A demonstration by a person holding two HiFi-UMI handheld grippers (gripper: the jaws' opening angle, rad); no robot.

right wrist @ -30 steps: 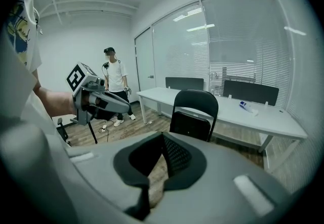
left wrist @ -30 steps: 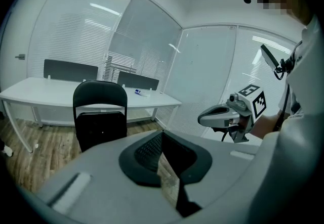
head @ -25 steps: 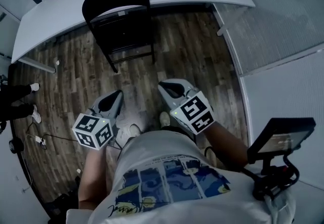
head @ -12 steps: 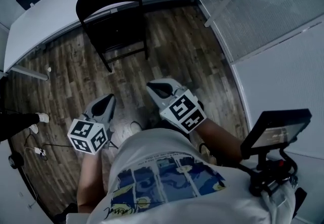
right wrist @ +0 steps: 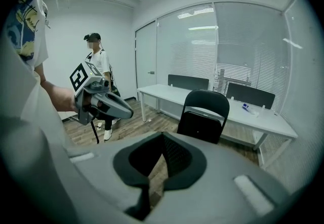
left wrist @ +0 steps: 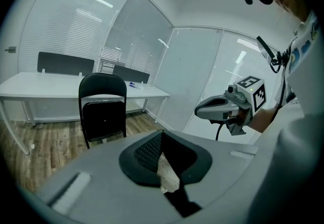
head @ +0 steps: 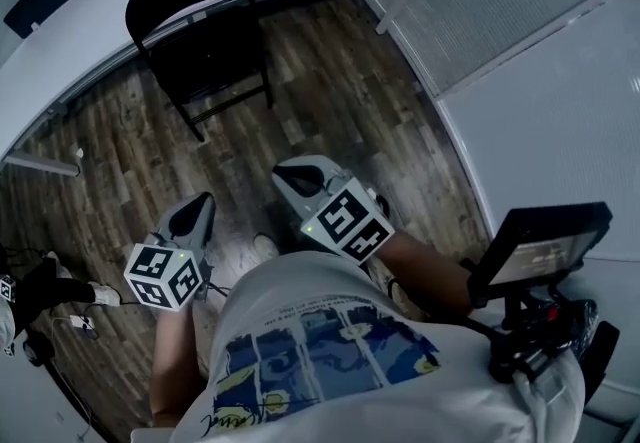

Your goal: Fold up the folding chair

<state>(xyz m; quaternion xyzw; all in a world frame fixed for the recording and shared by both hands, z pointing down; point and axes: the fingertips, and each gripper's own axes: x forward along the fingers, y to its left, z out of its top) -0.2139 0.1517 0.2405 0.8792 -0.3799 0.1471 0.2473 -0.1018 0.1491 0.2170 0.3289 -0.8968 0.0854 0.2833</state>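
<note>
A black folding chair (head: 190,31) stands on its legs on the wood floor, its back toward the white desk (head: 60,46). It also shows in the left gripper view as the chair (left wrist: 103,109) and in the right gripper view as the chair (right wrist: 205,114). My left gripper (head: 203,203) and right gripper (head: 284,175) hang side by side in front of my body, well short of the chair. Both are shut with nothing between the jaws. The left gripper (left wrist: 162,160) and the right gripper (right wrist: 163,162) point toward the chair.
The long desk (left wrist: 50,89) runs behind the chair, with dark screens along its far edge and a small object (right wrist: 249,108) on top. Glass walls with blinds enclose the room. Another person (right wrist: 96,66) stands to my left, their foot (head: 100,293) nearby. A monitor rig (head: 540,251) hangs at my right.
I have moved across the floor with both shut grippers. In the head view the chair and desk slid to the upper left, and the grippers shifted left and lower.
</note>
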